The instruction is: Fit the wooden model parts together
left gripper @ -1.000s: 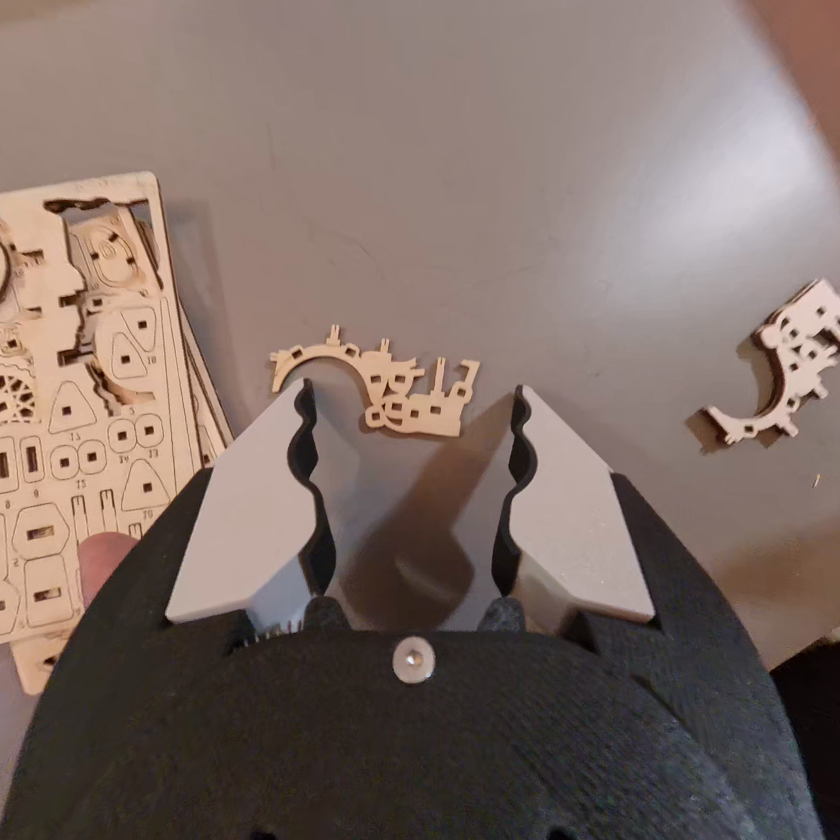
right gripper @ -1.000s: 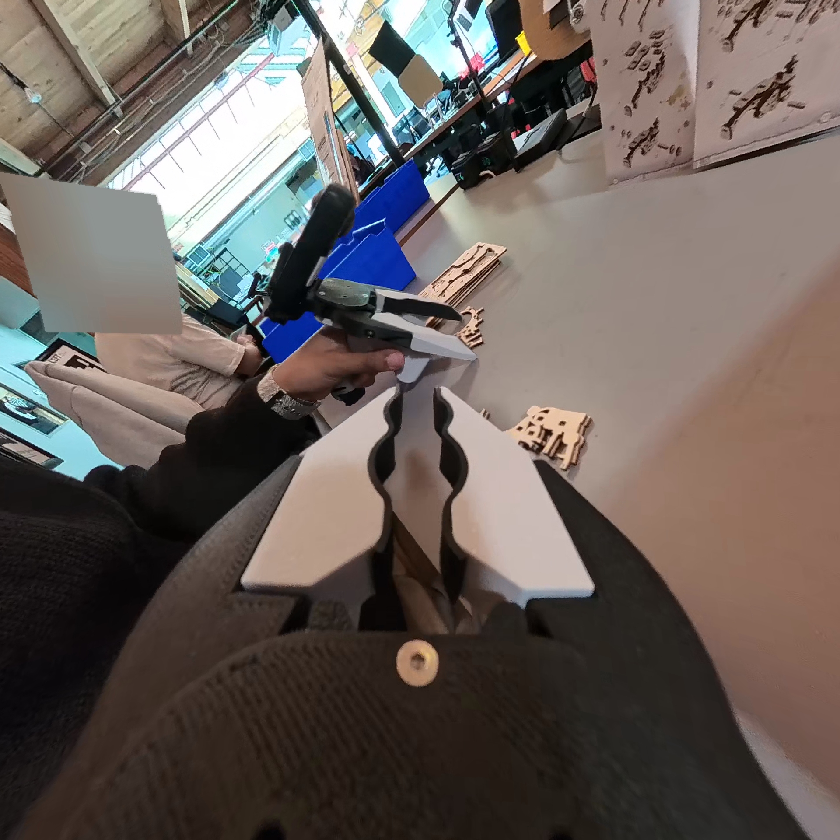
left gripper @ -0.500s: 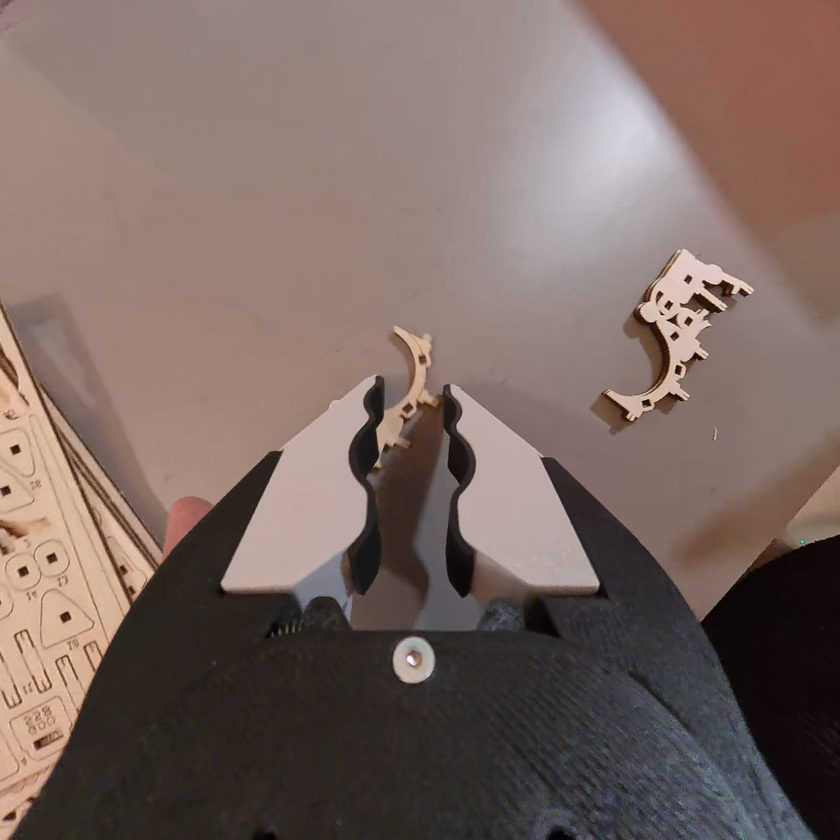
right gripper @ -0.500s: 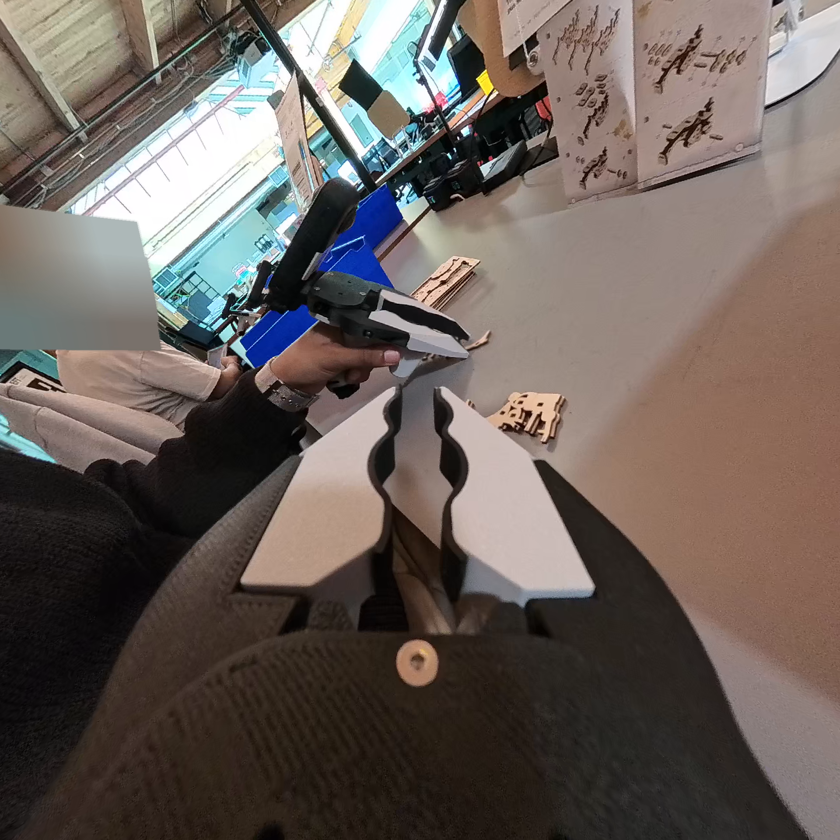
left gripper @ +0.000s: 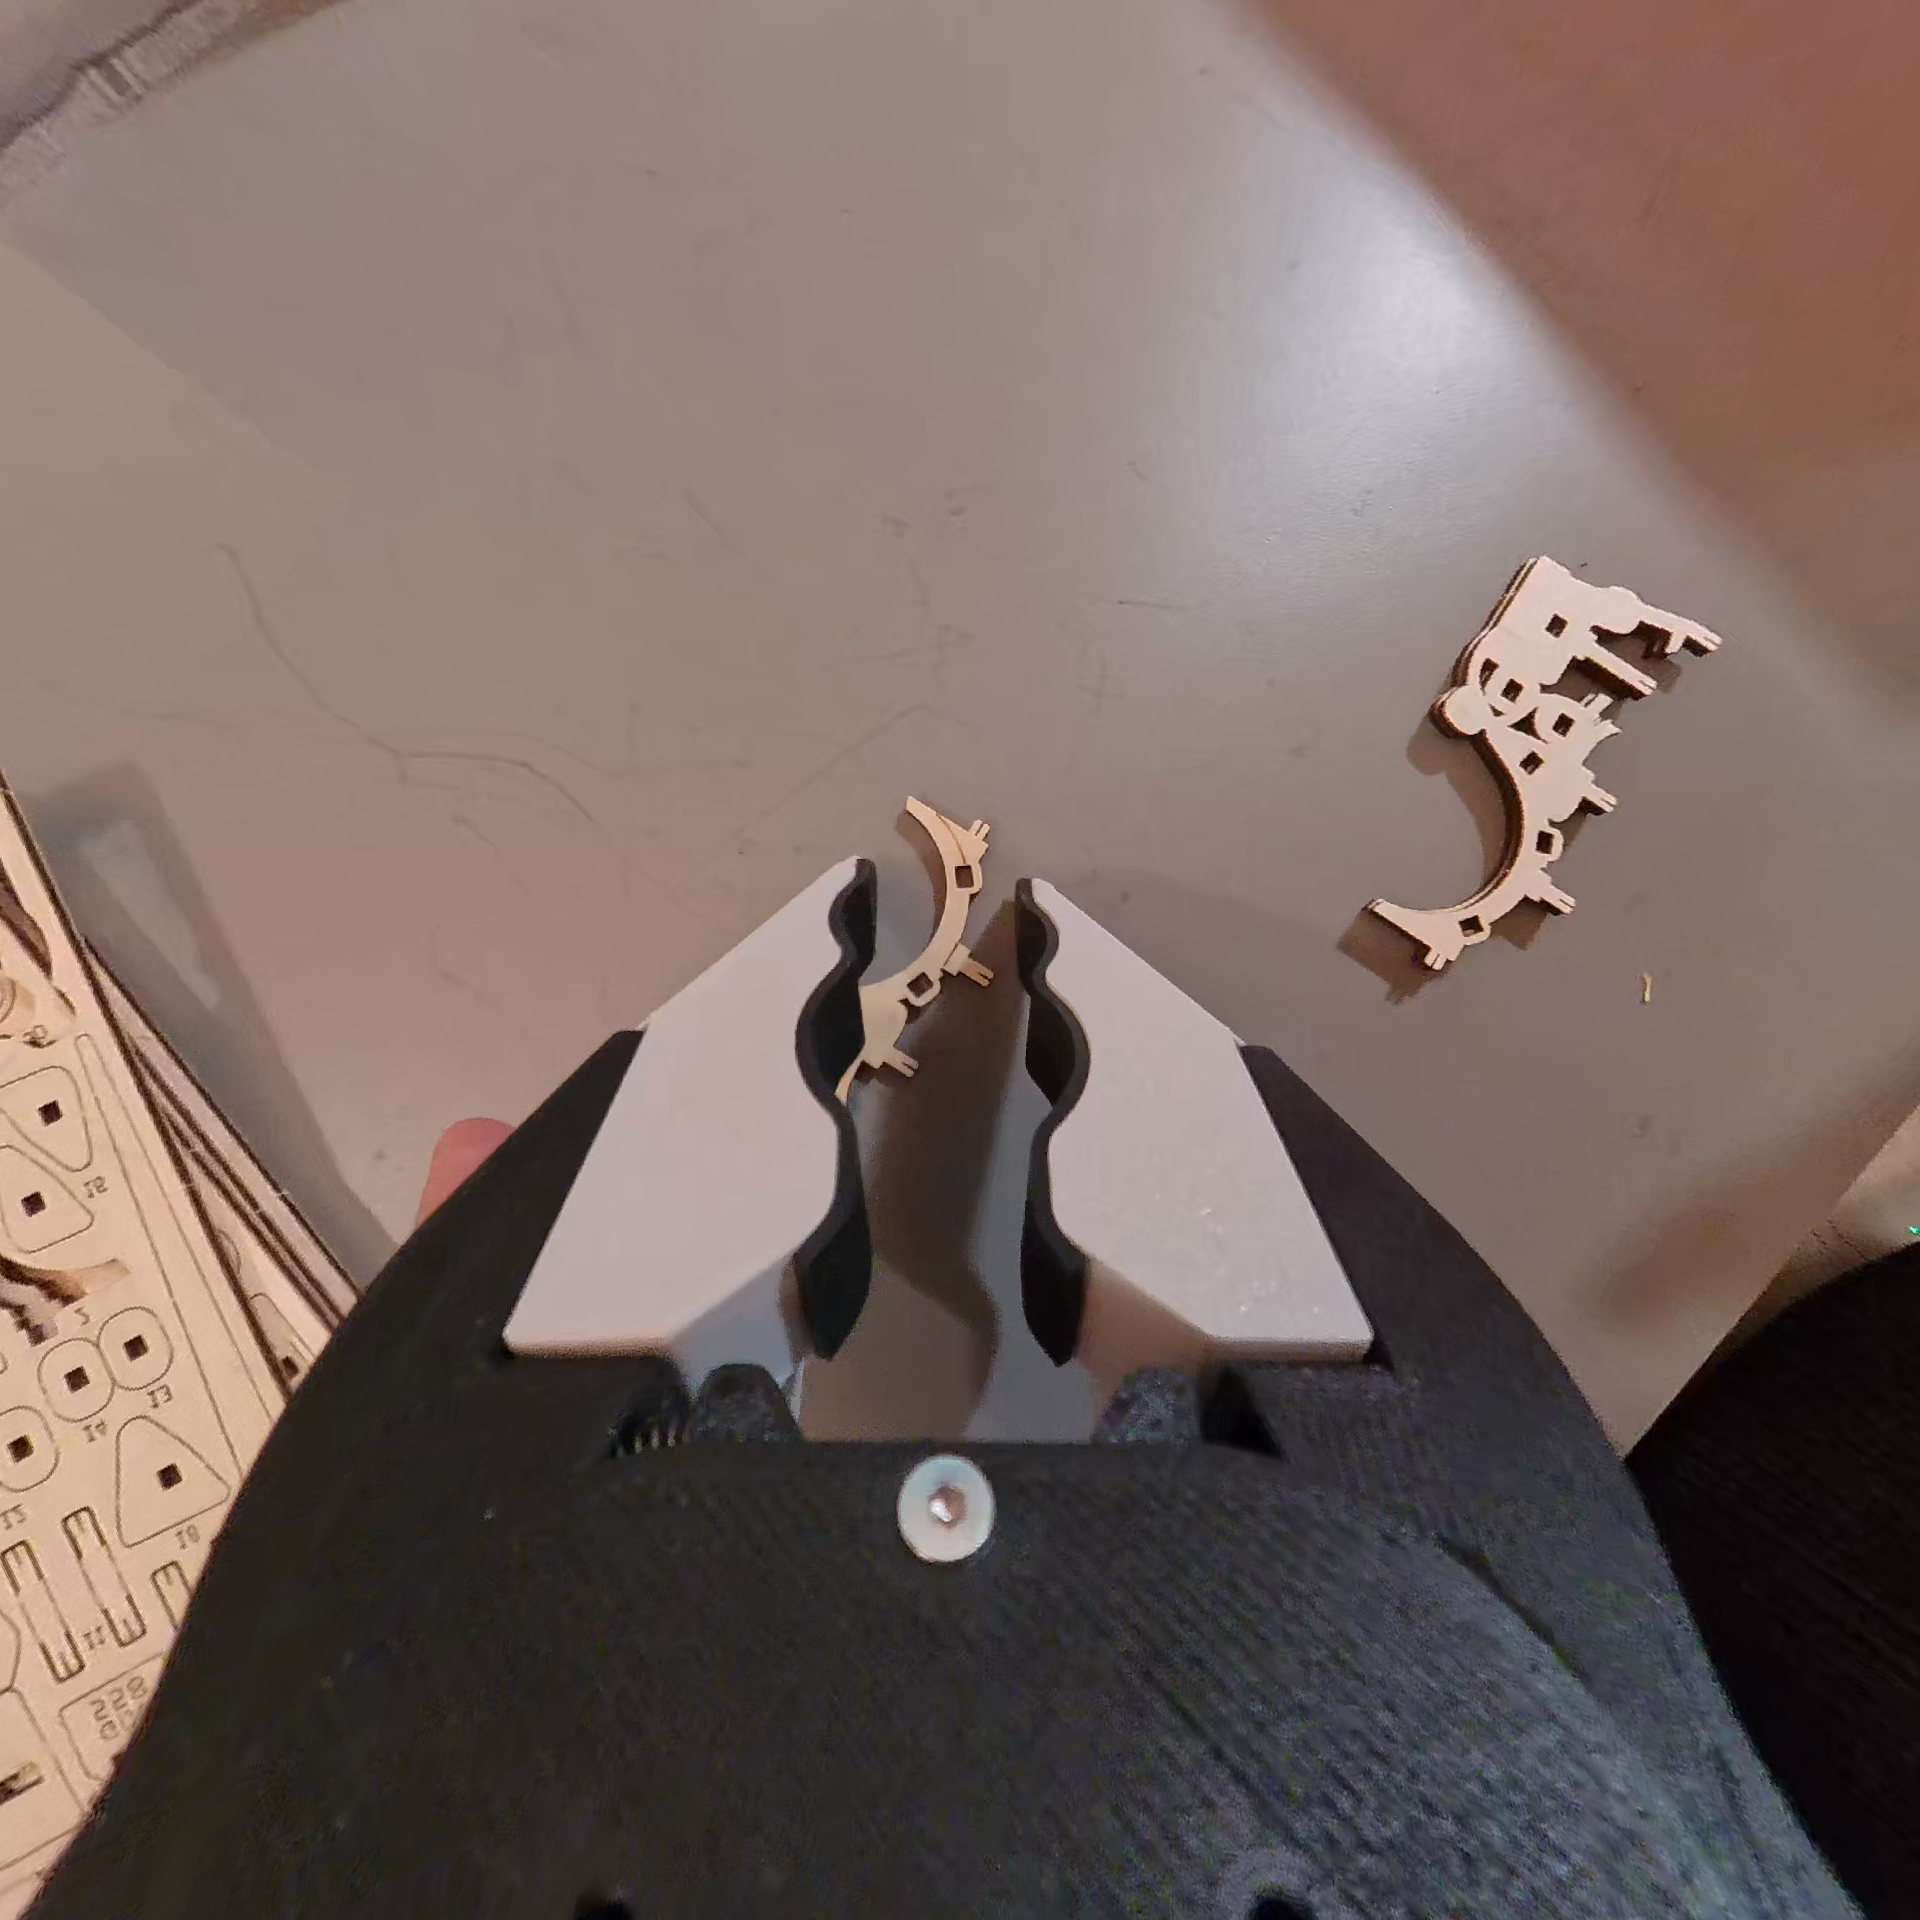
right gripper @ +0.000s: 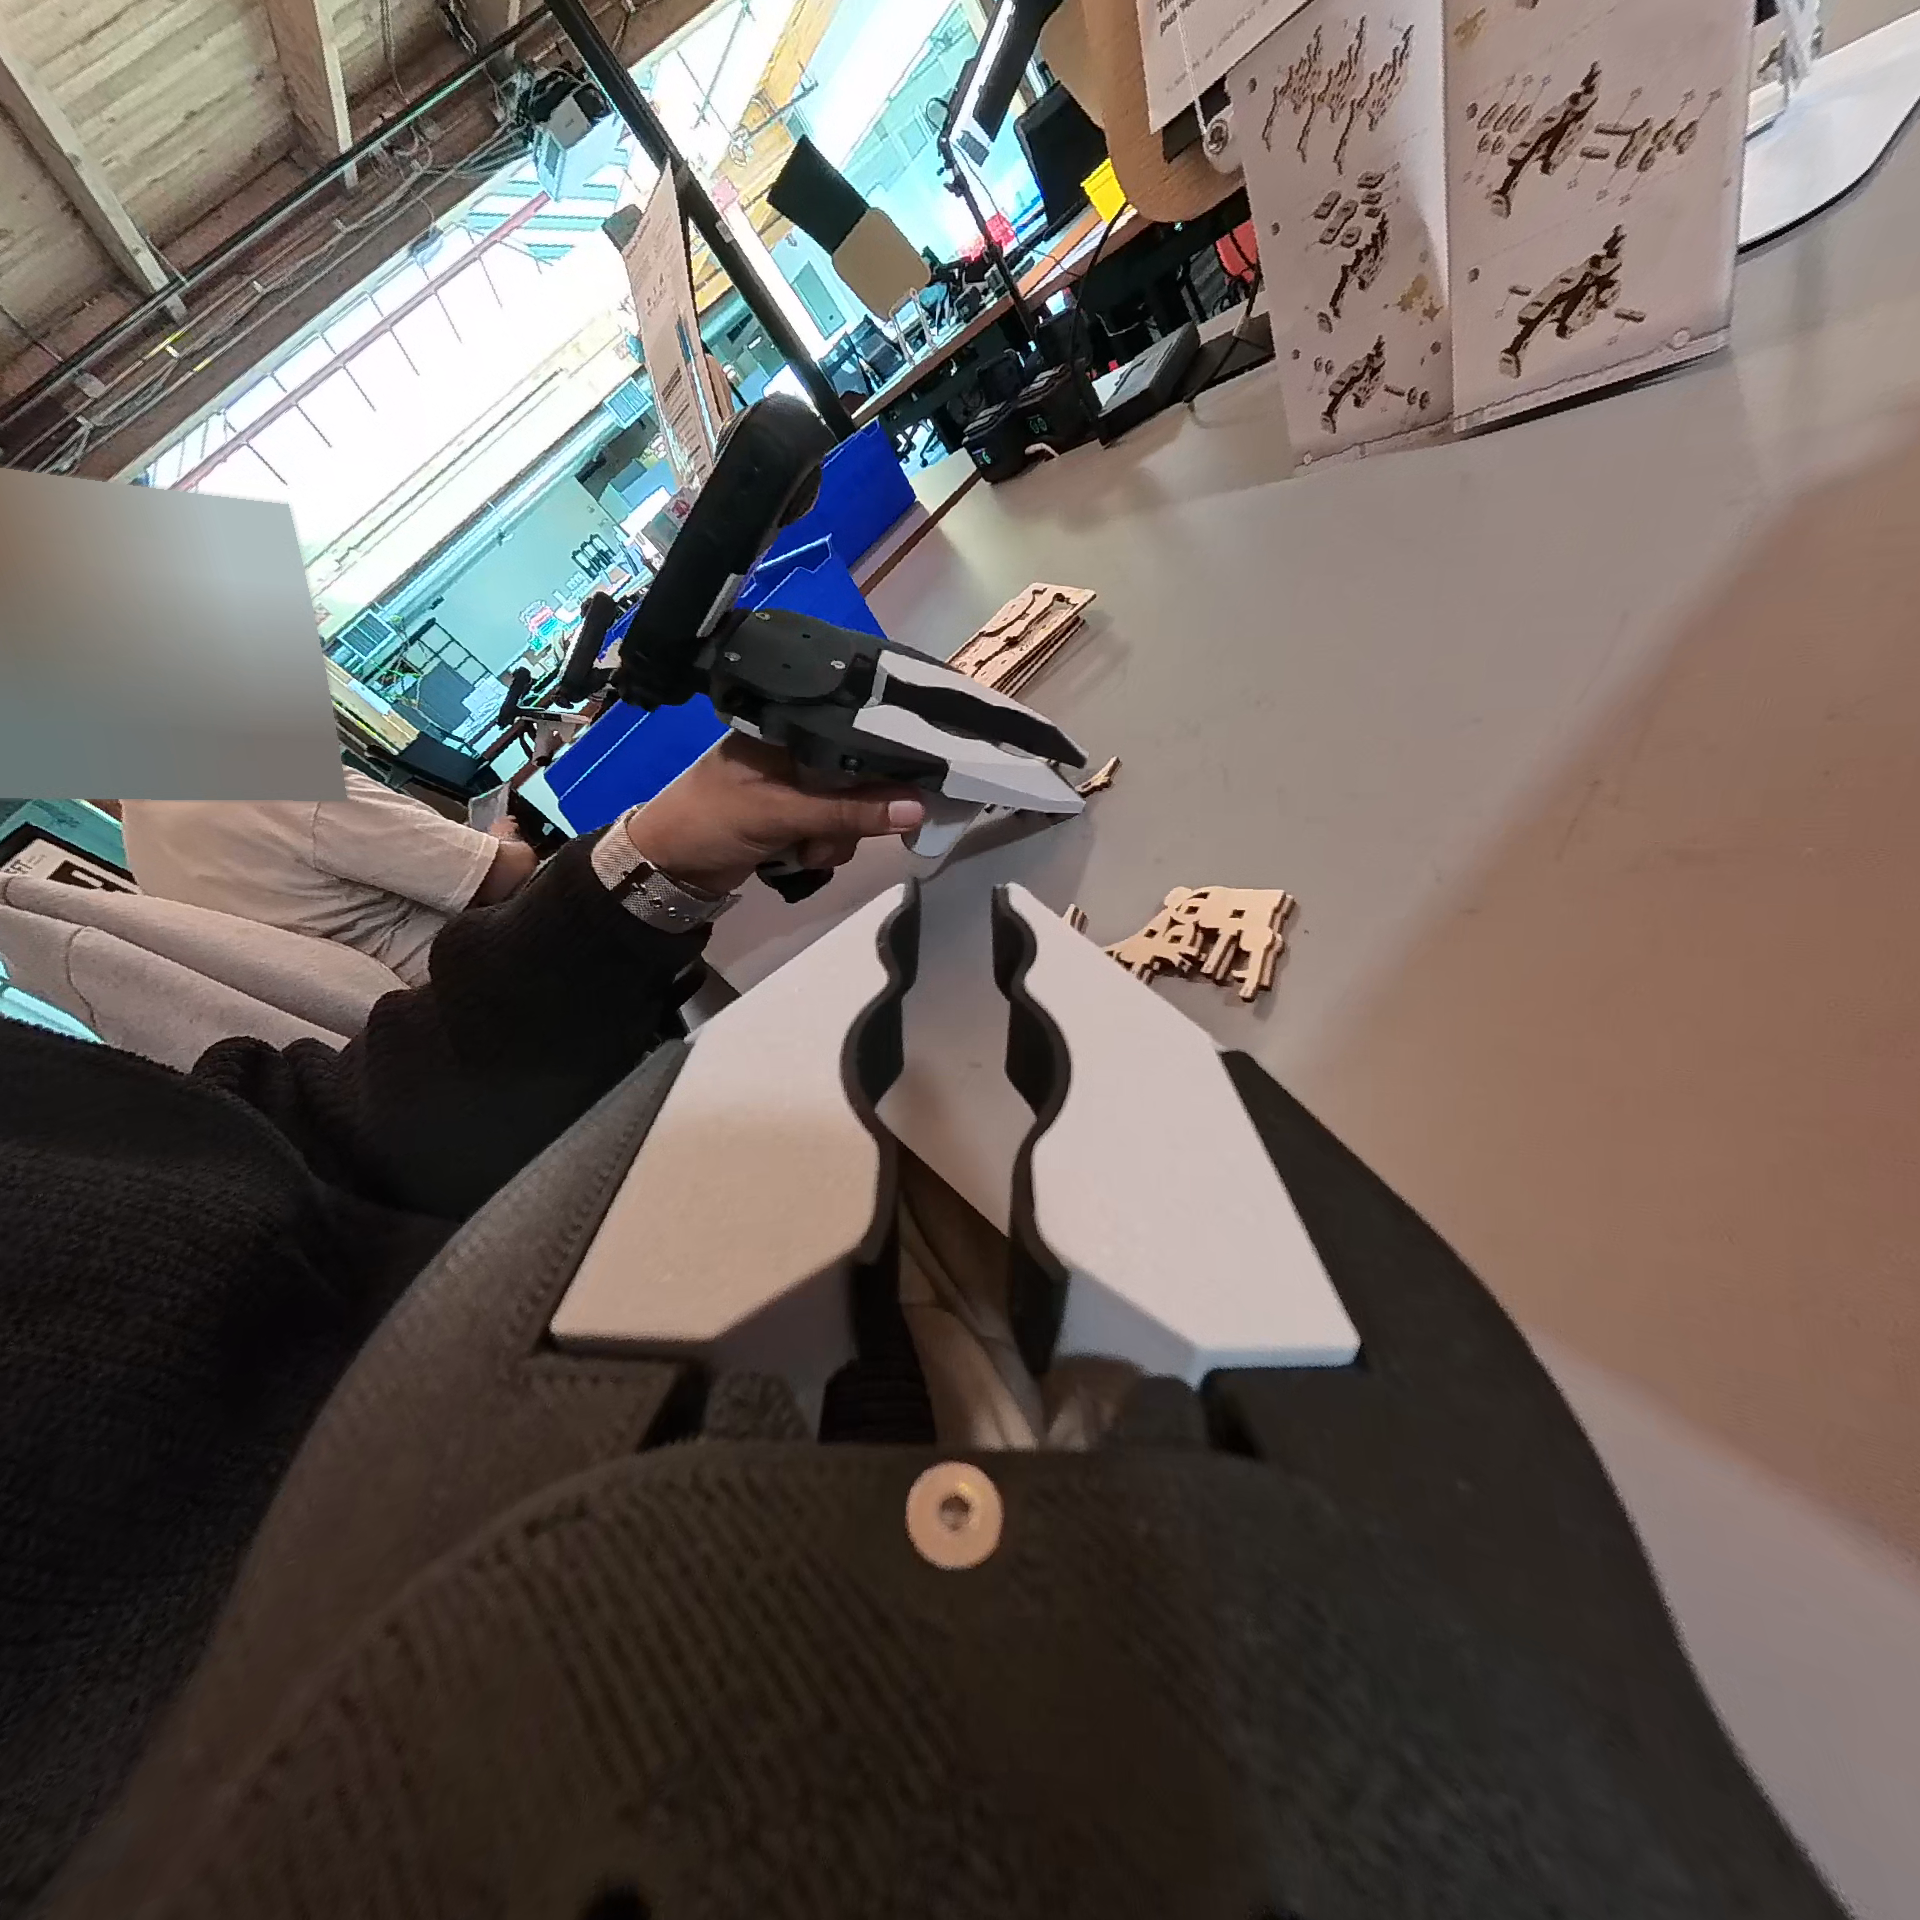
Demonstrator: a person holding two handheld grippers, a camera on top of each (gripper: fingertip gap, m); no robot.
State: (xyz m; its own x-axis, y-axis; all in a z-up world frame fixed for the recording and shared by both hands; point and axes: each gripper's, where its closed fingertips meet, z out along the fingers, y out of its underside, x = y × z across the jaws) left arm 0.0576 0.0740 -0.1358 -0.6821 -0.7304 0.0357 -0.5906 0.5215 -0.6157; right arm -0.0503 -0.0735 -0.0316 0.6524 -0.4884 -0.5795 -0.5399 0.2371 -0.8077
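Note:
My left gripper (left gripper: 940, 883) is shut on a thin curved wooden piece (left gripper: 948, 920), which stands up between the fingers with its arc end poking past the tips. In the right wrist view the left gripper (right gripper: 1070, 774) is low over the grey table and the piece's tip (right gripper: 1101, 774) sticks out. A second, thicker curved wooden part (left gripper: 1517, 790) lies flat on the table to the right; it also shows just beyond my right gripper (right gripper: 956, 894) as a part (right gripper: 1210, 935). The right gripper's jaws stand a narrow gap apart with nothing between them.
Laser-cut wooden part sheets (left gripper: 94, 1299) lie stacked at the left, and show farther off (right gripper: 1029, 634). Printed instruction pages (right gripper: 1507, 208) stand at the table's back. Blue bins (right gripper: 727, 727) sit behind the left gripper. A person's hand (right gripper: 769, 821) holds it. About 20 cm separates my left fingertips from my right.
The left gripper's jaws closed from wide open onto the thin curved piece, which went from lying flat to standing up between the fingers. The right gripper tilted a little; its jaws kept their gap.

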